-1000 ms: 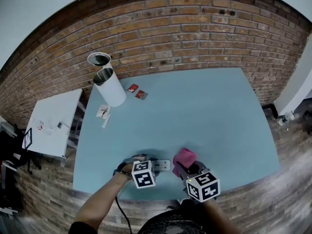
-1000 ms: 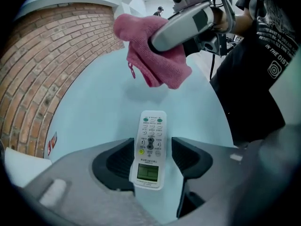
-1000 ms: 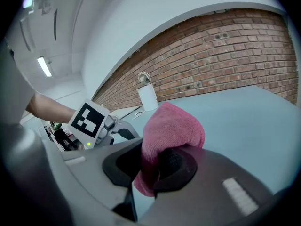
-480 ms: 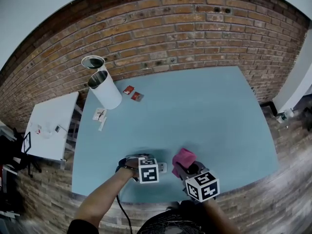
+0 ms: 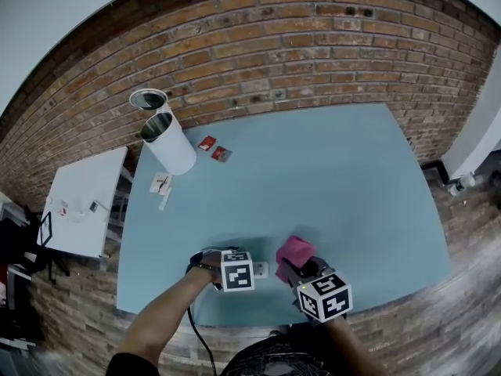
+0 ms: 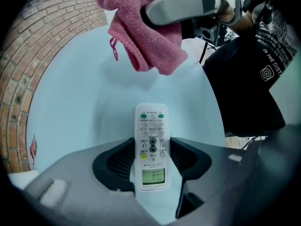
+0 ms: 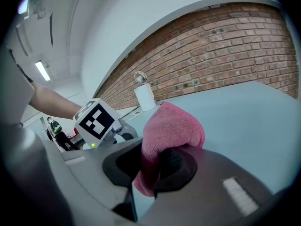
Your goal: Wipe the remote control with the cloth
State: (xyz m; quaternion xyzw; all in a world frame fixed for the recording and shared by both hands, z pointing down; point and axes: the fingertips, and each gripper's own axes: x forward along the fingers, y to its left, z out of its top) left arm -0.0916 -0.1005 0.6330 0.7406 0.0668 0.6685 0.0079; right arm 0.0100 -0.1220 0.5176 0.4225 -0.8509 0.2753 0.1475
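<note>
Both grippers seem ready, wiping not begun: left gripper has just been closing its jaws onto the remote control, right gripper pinches the cloth.

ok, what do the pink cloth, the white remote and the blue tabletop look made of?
Pink cloth: looks like terry or microfibre, matte; fuzzy nap, soft folds.
White remote control: likely hard moulded plastic with a slight sheen; the buttons look rubbery, and the display window is greenish.
Light blue tabletop: smooth, matte, even colour; laminate or painted board, can't tell which.
</note>
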